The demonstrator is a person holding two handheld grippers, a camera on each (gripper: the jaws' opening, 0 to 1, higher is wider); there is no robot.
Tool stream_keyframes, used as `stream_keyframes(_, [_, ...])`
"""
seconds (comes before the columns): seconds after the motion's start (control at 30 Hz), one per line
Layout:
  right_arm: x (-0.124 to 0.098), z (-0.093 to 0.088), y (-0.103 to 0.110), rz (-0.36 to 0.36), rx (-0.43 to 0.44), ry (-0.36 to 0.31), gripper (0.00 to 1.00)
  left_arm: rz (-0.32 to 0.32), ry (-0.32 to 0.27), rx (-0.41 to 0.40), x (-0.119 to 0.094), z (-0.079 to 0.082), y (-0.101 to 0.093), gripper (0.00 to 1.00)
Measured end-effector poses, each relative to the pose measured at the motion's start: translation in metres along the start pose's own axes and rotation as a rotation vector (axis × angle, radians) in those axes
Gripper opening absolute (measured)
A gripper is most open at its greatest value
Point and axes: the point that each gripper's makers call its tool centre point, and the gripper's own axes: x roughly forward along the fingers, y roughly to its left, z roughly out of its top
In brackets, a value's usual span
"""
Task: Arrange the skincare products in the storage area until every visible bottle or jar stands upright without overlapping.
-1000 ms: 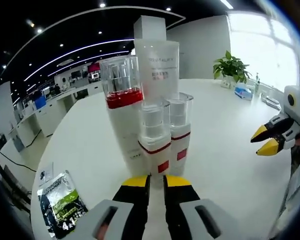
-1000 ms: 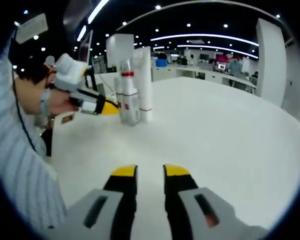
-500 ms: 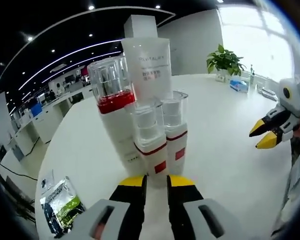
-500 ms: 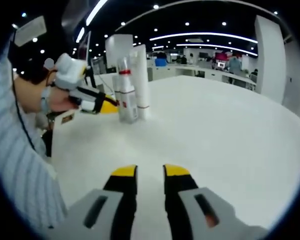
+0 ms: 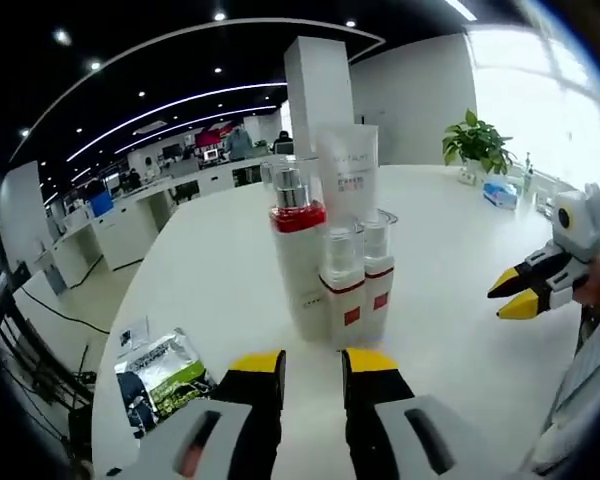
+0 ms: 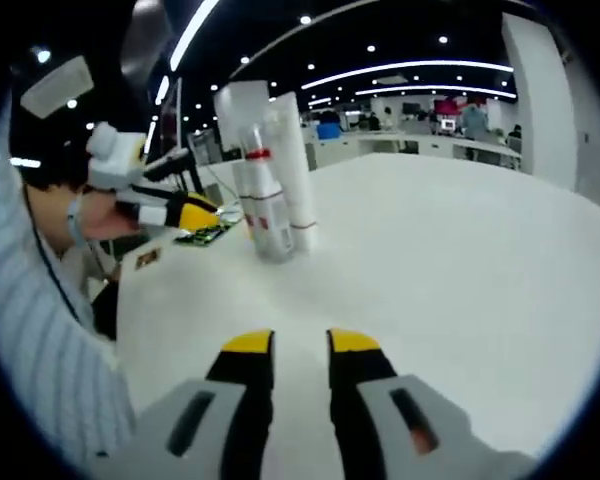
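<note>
My left tongs [image 5: 313, 362] and right tongs [image 6: 289, 342] narrowly parted, empty; white red-banded bottles [image 5: 335, 275] upright, clustered mid-desk [image 5: 210, 270].

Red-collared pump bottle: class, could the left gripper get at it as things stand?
Probably yes. The left gripper sits just short of the cluster, open and empty. The red-collared pump bottle stands upright at the near left side; the two small bottles crowd only its right.
</note>
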Motion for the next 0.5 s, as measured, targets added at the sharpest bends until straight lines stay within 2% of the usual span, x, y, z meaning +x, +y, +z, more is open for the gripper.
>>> stream_keyframes(0.13, [0.013, 0.006, 0.013, 0.042, -0.014, 0.002, 0.2, 0.053, -0.024, -0.063, -0.013, 0.002, 0.021, 0.22])
stream_keyframes(0.33, [0.037, 0.024, 0.038, 0.122, -0.038, -0.002, 0.2, 0.105, -0.059, -0.095, -0.034, 0.002, 0.041, 0.22])
stream_keyframes(0.47, [0.051, 0.034, 0.056, 0.166, -0.05, -0.006, 0.21, 0.142, -0.065, -0.135, -0.043, -0.007, 0.056, 0.22])
stream_keyframes(0.5, [0.054, 0.037, 0.06, 0.175, -0.051, -0.009, 0.21, 0.177, -0.059, -0.163, -0.047, -0.016, 0.068, 0.22])
